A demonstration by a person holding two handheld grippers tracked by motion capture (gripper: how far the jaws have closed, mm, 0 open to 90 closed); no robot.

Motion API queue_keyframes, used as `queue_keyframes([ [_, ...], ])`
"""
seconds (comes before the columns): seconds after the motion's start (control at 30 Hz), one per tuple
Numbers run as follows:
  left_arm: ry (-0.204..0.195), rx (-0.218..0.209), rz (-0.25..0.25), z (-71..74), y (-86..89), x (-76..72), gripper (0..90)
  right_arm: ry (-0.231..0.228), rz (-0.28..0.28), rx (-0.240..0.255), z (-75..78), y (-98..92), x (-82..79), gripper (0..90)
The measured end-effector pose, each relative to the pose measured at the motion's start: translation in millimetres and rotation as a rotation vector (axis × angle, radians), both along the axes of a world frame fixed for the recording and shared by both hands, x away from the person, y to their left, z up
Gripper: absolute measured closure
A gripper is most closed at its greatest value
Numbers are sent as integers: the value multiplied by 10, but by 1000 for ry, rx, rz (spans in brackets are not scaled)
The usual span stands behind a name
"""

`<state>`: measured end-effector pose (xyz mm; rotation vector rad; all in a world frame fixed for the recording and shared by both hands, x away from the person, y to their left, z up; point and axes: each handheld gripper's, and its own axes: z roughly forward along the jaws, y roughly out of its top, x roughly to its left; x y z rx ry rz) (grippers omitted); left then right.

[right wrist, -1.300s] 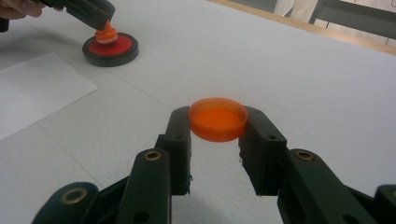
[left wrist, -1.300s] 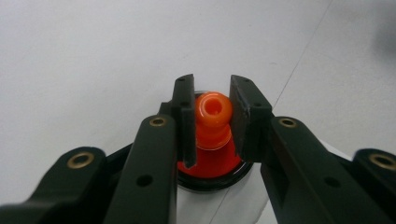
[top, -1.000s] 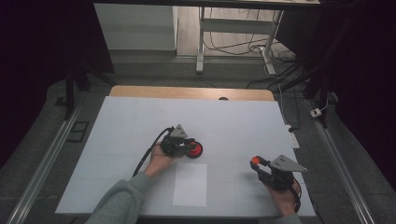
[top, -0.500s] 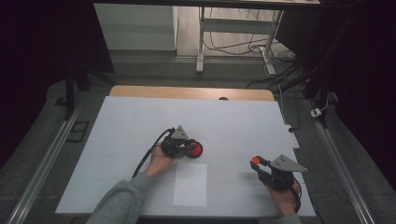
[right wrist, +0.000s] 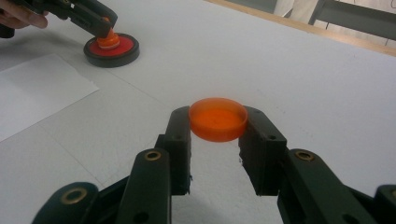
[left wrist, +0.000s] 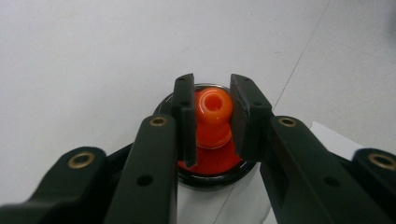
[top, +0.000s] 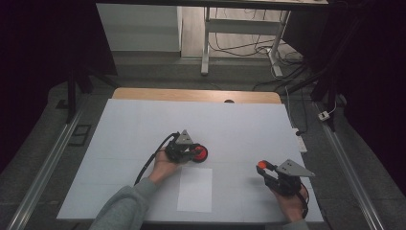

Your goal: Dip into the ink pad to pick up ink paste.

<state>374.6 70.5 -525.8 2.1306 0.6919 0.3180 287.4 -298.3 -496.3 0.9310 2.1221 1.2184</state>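
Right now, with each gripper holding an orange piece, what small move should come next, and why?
Probably bring the right gripper with its orange cap across toward the black-rimmed red disc. The left gripper is shut on the orange knob standing on that disc, steadying it, and the cap hangs apart from it above the white table.

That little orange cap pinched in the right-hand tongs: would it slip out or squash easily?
The orange cap looks like thin, smooth plastic, so probably light and a bit slippery. The right gripper pinches only its rim from two sides, so a jolt might pop it free. Its shallow round wall may flex slightly; dropped on edge, it could roll.
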Motion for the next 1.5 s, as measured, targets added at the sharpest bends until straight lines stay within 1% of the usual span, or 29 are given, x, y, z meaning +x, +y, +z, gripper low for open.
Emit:
queue_keyframes([
  [0.17,-14,0,8,-14,-3,-25,728,2,0,-3,-5,0,0,647],
  [0.37,-9,-13,10,-28,12,-27,728,1,-1,-2,-2,-4,-4,647],
  [0.77,-6,-17,9,-39,16,-22,728,0,0,3,-7,-9,-3,647],
  [0.93,-10,-11,8,-36,9,-23,727,2,-1,-3,-5,-7,-2,647],
  [1.07,-6,20,2,17,-7,-28,726,0,0,5,-5,-11,0,647],
  [1.1,-16,10,-5,32,3,-36,726,-1,-1,5,-4,-12,0,647],
  [1.2,-24,-89,-3,142,72,-44,726,-1,0,7,-2,-13,2,647],
  [1.23,-29,-106,-3,188,90,-49,725,-2,0,7,-2,-13,2,647],
  [1.3,-42,-126,-5,268,114,-68,725,-2,-1,7,0,-13,2,647],
  [1.37,-46,-143,-7,317,125,-87,725,-2,0,8,0,-12,0,646],
  [1.43,-54,-136,-9,339,126,-96,725,-3,1,4,2,-10,-2,646],
  [1.5,-53,-134,-7,340,123,-97,725,-2,1,1,4,-9,-3,646],
])
